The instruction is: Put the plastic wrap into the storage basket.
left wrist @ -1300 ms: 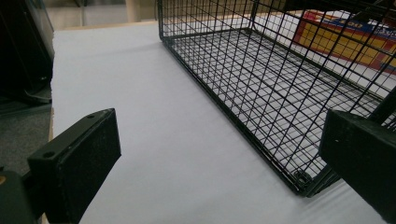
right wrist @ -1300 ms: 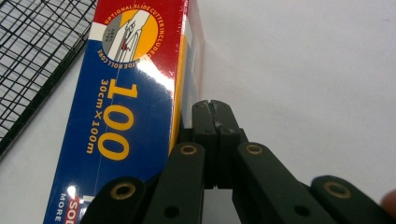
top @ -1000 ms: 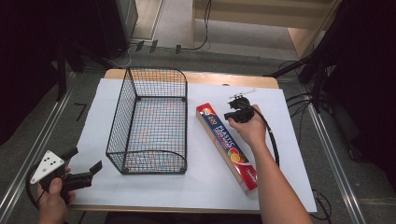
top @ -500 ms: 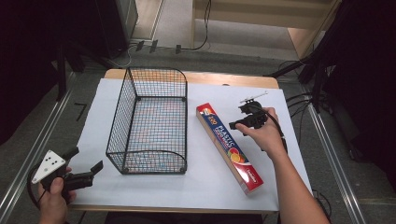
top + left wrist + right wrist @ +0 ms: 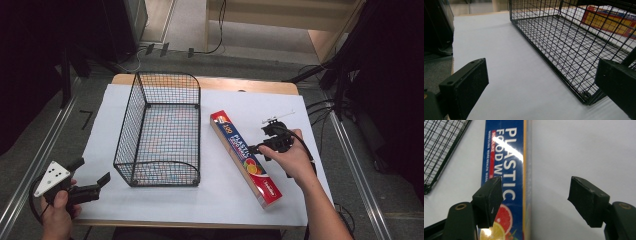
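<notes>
A long red and blue box of plastic food wrap [image 5: 245, 157] lies flat on the white table top, right of a black wire basket [image 5: 162, 130] that holds nothing. My right gripper [image 5: 256, 146] hovers just right of the box's middle and points at it. Its jaws have just been opening, and they press on nothing. In the right gripper view the box [image 5: 504, 170] lies on the table under the left jaw of my right gripper [image 5: 535, 195]. My left gripper [image 5: 90, 172] stands open at the near left corner, aimed at the basket [image 5: 574, 50], with nothing between the jaws of my left gripper [image 5: 541, 82].
The white table top [image 5: 160, 205] has bare room in front of the basket and right of the box. A wooden strip [image 5: 240, 84] runs along its far edge. Cables [image 5: 325, 107] and dark stands lie on the floor beyond and to the right.
My right hand has drawn away from the far end of the box, to the right and toward the person, and its jaws have gone from nearly shut to wide. Box, basket and left gripper stay put.
</notes>
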### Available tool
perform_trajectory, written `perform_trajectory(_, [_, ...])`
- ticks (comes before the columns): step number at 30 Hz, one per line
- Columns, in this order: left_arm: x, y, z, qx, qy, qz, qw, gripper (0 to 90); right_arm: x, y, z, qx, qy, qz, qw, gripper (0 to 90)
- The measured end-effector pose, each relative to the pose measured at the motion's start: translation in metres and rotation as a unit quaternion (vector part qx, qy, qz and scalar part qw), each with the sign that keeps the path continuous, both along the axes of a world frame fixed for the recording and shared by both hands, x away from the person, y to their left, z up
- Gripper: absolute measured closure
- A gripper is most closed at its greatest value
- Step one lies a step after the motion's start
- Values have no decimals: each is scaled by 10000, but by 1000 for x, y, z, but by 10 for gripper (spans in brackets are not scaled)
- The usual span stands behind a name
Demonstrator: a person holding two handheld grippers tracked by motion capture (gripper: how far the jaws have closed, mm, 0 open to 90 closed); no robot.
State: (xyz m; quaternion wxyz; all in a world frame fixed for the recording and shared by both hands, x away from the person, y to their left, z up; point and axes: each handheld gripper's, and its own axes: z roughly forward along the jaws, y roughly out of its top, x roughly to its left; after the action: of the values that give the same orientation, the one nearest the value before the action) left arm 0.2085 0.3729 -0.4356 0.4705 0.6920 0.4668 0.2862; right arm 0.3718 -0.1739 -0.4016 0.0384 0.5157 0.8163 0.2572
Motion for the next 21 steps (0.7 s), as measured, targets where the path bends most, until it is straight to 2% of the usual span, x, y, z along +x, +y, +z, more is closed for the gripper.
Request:
perform_trajectory(5, [0,-2,0,20,3,-19,10000,0,-4,8,-1,106,182,71,9998,260])
perform_trajectory(9, [0,-1,0,20,11,-9,10000,0,-4,19,-2,40,342,165,9993,255])
perform_trajectory(15, [-1,1,0,2,3,13,10000,0,-3,35,-7,-152,461,219,9986,258])
perform_trajectory(16, [-1,1,0,8,-1,13,10000,0,-3,39,-10,-245,493,257,9982,259])
perform_trajectory(21, [-1,1,0,3,-3,10,10000,0,-2,46,-16,-422,586,278,9970,271])
